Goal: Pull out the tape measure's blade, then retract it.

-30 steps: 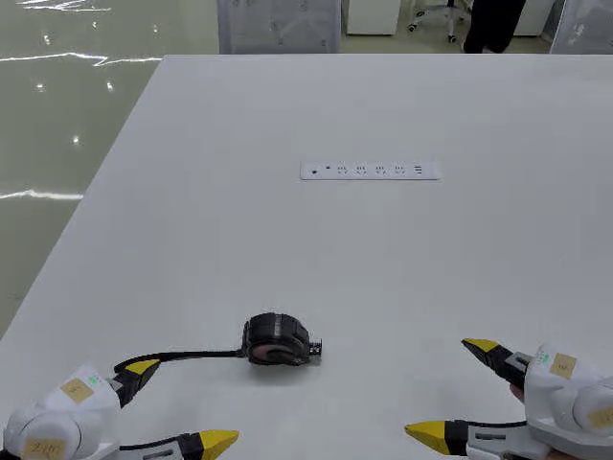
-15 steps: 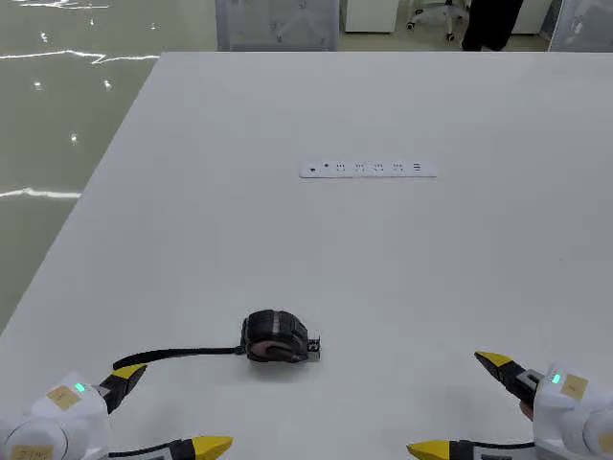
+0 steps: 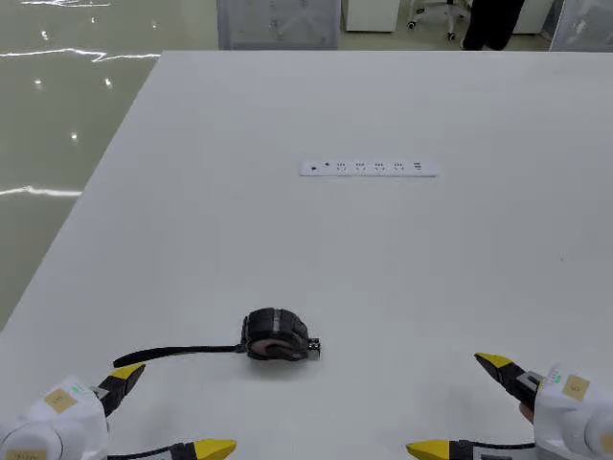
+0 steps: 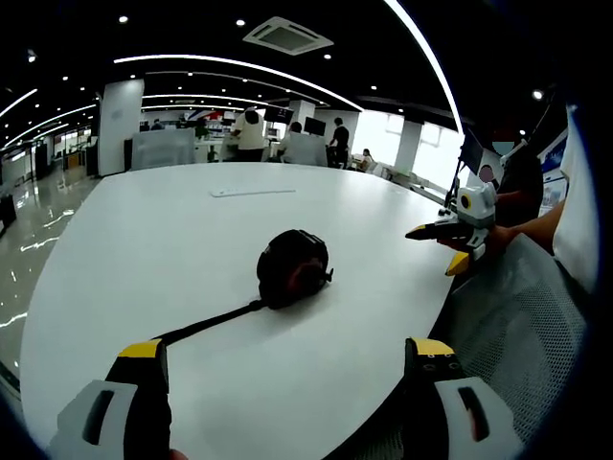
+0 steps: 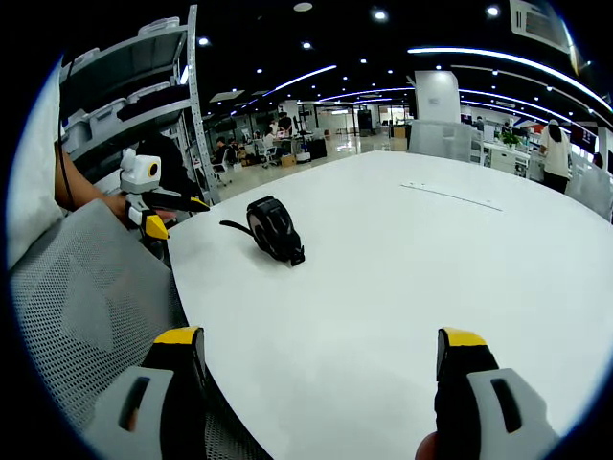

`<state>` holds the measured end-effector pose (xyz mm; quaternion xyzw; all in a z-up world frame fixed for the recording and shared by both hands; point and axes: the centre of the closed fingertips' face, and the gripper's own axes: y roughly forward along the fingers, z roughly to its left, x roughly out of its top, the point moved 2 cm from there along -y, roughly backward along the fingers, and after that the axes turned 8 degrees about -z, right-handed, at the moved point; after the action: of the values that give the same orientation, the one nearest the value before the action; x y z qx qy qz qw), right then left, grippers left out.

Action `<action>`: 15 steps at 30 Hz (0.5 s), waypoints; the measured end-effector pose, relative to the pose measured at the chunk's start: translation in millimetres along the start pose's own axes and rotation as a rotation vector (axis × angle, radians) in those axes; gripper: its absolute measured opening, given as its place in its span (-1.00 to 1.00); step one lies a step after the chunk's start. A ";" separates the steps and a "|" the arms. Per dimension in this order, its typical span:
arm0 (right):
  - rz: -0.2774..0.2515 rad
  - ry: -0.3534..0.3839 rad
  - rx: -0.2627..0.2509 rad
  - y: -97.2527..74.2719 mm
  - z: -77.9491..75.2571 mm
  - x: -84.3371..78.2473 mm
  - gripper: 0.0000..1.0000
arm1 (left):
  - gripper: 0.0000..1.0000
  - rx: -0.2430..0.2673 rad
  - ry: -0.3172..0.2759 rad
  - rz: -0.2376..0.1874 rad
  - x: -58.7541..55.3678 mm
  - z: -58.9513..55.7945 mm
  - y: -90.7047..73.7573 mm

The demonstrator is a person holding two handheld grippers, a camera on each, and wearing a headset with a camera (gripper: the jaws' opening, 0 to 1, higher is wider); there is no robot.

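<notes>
A black tape measure (image 3: 277, 335) lies on the white table (image 3: 364, 249) near its front edge, blade hook pointing right, a black wrist strap (image 3: 172, 353) trailing left. The tape measure (image 4: 293, 267) lies ahead of my left gripper (image 4: 287, 359) and ahead and left of my right gripper (image 5: 321, 350), shown there as the tape measure (image 5: 274, 227). My left gripper (image 3: 168, 410) stands open at the lower left, its upper tip close to the strap's end. My right gripper (image 3: 465, 404) stands open at the lower right, well apart from the tape measure. Nothing is between either pair of jaws.
A white power strip (image 3: 369, 169) lies flat at the middle of the table, far beyond the tape measure. Glossy floor (image 3: 57, 115) runs along the table's left edge. Chairs and a standing person (image 3: 493, 21) are beyond the far edge.
Both grippers have drawn back a little toward me and sit lower in the head view. The tape measure and strap have not moved.
</notes>
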<state>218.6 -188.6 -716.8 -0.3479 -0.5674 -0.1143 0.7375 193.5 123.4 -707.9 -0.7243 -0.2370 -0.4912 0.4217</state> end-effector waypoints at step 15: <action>0.015 -0.011 0.007 0.7 5.3 -2.1 0.92 | 1.00 0.004 0.009 -0.011 0.4 -1.0 -2.5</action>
<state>214.3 -185.2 -718.3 -0.3502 -0.5691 -0.1048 0.7365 191.3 123.8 -706.3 -0.7198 -0.2400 -0.4964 0.4217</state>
